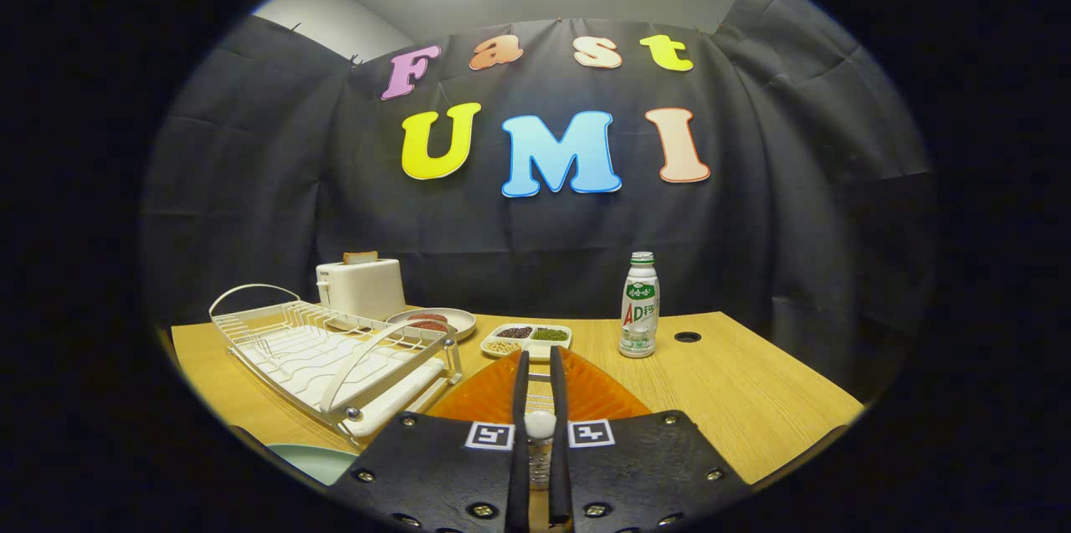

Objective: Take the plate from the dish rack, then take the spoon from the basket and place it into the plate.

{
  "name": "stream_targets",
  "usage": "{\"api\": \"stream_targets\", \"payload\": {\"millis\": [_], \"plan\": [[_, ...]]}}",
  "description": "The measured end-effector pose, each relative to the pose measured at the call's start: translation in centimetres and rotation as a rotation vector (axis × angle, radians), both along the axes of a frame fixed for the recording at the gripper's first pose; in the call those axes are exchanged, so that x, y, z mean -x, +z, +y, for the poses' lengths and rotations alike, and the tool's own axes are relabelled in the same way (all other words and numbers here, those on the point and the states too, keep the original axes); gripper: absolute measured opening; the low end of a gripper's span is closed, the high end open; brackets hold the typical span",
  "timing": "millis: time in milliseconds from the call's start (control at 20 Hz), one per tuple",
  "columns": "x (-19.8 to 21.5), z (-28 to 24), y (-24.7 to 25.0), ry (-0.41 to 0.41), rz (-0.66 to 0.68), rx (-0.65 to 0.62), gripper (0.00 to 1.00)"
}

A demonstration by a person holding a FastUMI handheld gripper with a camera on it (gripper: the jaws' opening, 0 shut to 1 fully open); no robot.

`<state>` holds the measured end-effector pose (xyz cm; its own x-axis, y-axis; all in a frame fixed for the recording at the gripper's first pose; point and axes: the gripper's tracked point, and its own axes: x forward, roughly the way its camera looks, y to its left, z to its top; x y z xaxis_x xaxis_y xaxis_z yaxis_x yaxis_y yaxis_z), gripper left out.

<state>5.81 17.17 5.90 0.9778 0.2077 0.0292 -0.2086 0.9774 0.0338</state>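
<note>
The jaws (pixel 539 366) stood nearly pressed together, pinching the handle of the spoon (pixel 540 424), whose pale rounded end showed between them close to the gripper body. Under the two fingers lay an orange basket (pixel 596 395), resting on the wooden worktop (pixel 753 399). To the left of the basket sat the white wire dish rack (pixel 335 353), its slots bare of dishes as far as I could see. A pale green plate (pixel 314 459) lay on the worktop just below the rack's near corner, partly hidden by the gripper body. Beyond the fingertips was a small divided tray (pixel 527 338) of beans or grains, and next to it, behind the rack, a shallow dish (pixel 435 320) with something reddish in it. A white toaster (pixel 361 288) with a slice of bread poking out stood at the back left. A drink bottle (pixel 640 307) with a green and white label stood upright to the right of the tray.
</note>
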Motion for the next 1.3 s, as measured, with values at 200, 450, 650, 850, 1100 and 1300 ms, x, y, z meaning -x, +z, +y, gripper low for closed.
{"api": "stream_targets", "payload": {"millis": [200, 450, 650, 850, 1100, 1300], "plan": [[0.2, -0.7, 2.0, -0.014, -0.007, 0.028, 0.09], [1.5, -1.8, 6.5, -0.025, -0.027, 0.051, 0.09], [3.5, -1.9, 11.0, 0.013, -0.069, 0.142, 0.09], [5.7, -2.7, 14.0, 0.031, -0.058, 0.155, 0.09], [8.9, -3.8, 15.0, 0.053, 0.014, 0.12, 0.09], [11.3, -3.7, 14.0, 0.076, 0.056, 0.168, 0.09]]}}
